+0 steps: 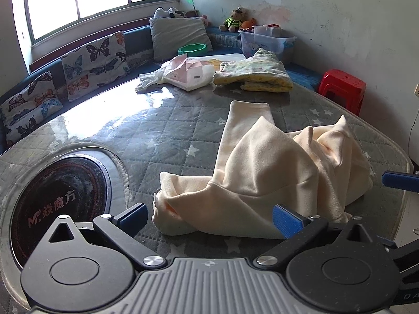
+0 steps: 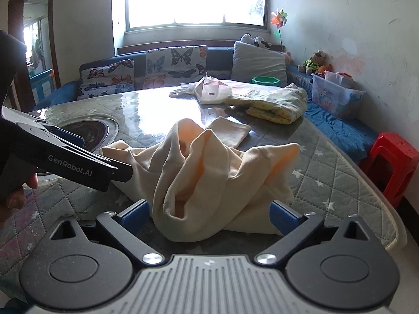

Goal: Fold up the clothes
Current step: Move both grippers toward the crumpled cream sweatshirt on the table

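I see cream garment (image 1: 264, 172) crumpled on quilted surface (image 1: 162, 128). Left tongs (image 1: 212, 216) wide, straddling near edge. Right tongs (image 2: 210, 213) wide too, cloth between fingers, possibly touching.

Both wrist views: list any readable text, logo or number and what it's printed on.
"GenRobot.AI": white lettering on the side of the left gripper, seen in the right wrist view.
"M. 焱魔方": red lettering on the black round cooktop set into the table.
"DA": cut-off letters on black gripper hardware at the lower right edge of the left wrist view; the rest is out of frame.
Pink paper package: a small dark label, too small to read.
Clear storage bin: cartoon stickers, no legible words.
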`<act>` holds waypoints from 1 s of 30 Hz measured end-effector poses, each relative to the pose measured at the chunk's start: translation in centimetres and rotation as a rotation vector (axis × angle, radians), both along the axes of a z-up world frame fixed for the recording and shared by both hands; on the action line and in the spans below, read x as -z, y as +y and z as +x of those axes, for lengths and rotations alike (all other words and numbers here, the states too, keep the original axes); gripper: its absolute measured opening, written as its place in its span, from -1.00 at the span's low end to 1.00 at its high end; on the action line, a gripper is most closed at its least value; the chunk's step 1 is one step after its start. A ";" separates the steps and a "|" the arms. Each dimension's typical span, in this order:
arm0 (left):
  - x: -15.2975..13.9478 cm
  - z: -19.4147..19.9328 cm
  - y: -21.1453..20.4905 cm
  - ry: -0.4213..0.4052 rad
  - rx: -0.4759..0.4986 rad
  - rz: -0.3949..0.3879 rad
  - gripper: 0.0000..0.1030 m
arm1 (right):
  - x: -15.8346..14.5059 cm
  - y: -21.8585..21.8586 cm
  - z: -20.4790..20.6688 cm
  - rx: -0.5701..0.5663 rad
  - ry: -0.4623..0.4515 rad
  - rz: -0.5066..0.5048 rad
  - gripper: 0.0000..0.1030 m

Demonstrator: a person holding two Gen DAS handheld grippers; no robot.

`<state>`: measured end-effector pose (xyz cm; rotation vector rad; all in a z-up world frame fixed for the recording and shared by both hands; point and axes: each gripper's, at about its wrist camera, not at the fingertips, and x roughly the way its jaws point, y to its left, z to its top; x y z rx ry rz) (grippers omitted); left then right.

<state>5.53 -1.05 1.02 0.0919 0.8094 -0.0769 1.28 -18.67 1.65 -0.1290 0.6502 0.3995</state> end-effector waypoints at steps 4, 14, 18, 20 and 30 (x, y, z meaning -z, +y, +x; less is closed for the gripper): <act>0.3 0.0 -0.5 0.009 0.011 0.017 1.00 | 0.3 0.1 0.0 -0.006 0.024 0.010 0.93; 1.0 -1.1 -1.5 0.024 0.029 0.051 1.00 | 1.5 0.3 -1.4 -0.036 0.069 -0.001 0.92; 1.1 -1.8 -1.8 0.023 0.033 0.058 1.00 | 1.7 0.4 -2.0 -0.041 0.074 0.002 0.92; 1.2 -2.1 -2.0 0.023 0.035 0.061 1.00 | 1.8 0.4 -2.3 -0.046 0.076 -0.002 0.92; 1.1 -3.7 -2.3 0.008 0.033 0.076 1.00 | 1.7 0.6 -3.6 -0.056 0.063 -0.016 0.93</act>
